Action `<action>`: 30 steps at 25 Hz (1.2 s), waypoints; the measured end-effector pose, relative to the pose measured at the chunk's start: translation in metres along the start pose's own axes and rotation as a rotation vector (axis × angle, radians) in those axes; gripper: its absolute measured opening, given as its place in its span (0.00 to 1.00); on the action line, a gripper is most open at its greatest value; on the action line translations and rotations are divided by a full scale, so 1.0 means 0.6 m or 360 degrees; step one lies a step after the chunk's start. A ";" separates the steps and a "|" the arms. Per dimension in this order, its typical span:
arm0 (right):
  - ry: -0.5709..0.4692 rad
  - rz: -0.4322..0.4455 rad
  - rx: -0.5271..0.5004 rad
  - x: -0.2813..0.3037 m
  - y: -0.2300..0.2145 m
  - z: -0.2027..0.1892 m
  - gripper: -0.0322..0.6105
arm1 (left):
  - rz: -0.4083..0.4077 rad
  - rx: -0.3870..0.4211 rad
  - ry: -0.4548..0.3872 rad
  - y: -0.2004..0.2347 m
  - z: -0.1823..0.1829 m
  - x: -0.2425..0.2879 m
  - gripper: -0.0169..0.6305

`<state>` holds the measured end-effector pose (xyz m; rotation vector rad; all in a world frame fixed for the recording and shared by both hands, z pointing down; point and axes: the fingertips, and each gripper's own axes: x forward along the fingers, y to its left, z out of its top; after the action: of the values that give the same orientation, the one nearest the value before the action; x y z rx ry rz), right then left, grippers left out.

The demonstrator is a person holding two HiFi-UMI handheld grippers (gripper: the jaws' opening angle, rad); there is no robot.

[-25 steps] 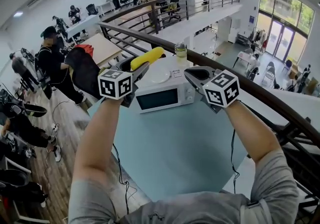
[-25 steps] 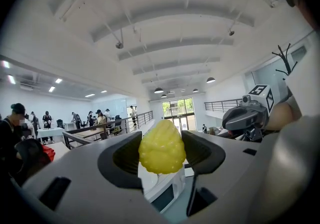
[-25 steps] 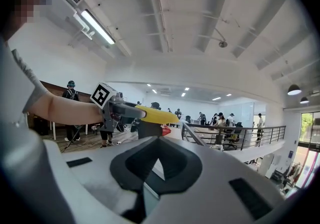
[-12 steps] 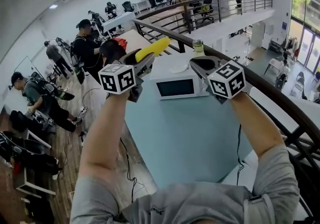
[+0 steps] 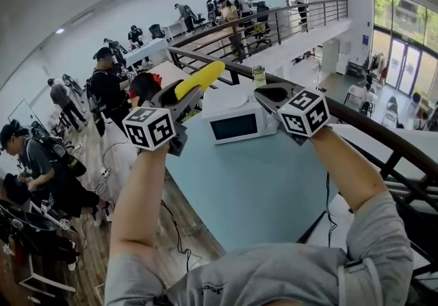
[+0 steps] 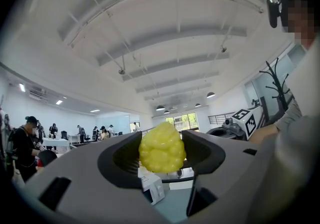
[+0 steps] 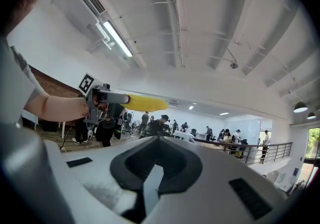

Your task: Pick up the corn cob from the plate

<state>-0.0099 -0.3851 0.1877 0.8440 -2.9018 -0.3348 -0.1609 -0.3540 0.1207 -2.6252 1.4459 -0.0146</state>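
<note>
Corn cob (image 5: 200, 79) is clamped across its lower end by the fingers of the left gripper (image 5: 181, 98), and its yellow tip pokes out past them, slanting up and to the right. In the left gripper view the cob's knobbly end fills the gap between the two dark pads, pressed on both sides. It hangs in the air above the tabletop's (image 5: 253, 181) far left corner, clear of everything below.

The right gripper (image 5: 268, 96) is raised beside it, well apart. Its fingers are drawn together and its own view shows nothing between them.

A white microwave (image 5: 236, 125) stands at the far end of the pale blue tabletop, with a pale plate (image 5: 239, 101) on its top and a jar (image 5: 259, 76) just behind. A dark railing (image 5: 383, 135) runs along the tabletop's right edge.
</note>
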 end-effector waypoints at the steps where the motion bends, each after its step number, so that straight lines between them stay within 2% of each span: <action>1: 0.0018 -0.0019 0.0007 0.000 0.017 -0.003 0.06 | -0.0027 -0.0011 -0.0011 0.000 -0.004 -0.017 0.43; 6: 0.0079 -0.0119 0.0021 0.007 0.095 -0.005 0.06 | -0.0169 -0.0073 -0.0048 0.016 -0.032 -0.080 0.43; 10: 0.0121 -0.0199 0.0030 -0.019 0.159 -0.002 0.06 | -0.0297 -0.0132 -0.0060 0.001 -0.052 -0.129 0.43; 13: 0.0146 -0.0225 0.0063 -0.007 0.204 -0.022 0.06 | -0.0361 -0.0175 -0.0049 0.010 -0.091 -0.167 0.43; 17: 0.0172 -0.0237 0.0093 -0.007 0.223 -0.049 0.06 | -0.0419 -0.0187 -0.0009 -0.001 -0.143 -0.178 0.43; 24: 0.0143 -0.0160 0.0111 -0.042 0.269 -0.045 0.06 | -0.0373 -0.0315 0.0080 -0.041 -0.202 -0.249 0.43; 27: 0.0145 -0.0112 0.0129 -0.092 0.240 -0.085 0.06 | -0.0318 -0.0371 0.0109 -0.101 -0.244 -0.230 0.43; 30: 0.0181 -0.0037 0.0168 -0.131 0.230 -0.125 0.06 | -0.0263 -0.0479 0.0141 -0.152 -0.280 -0.224 0.43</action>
<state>-0.0035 -0.2430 0.2906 0.8822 -2.8271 -0.1319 -0.1697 -0.2132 0.3073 -3.0172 1.3447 0.0754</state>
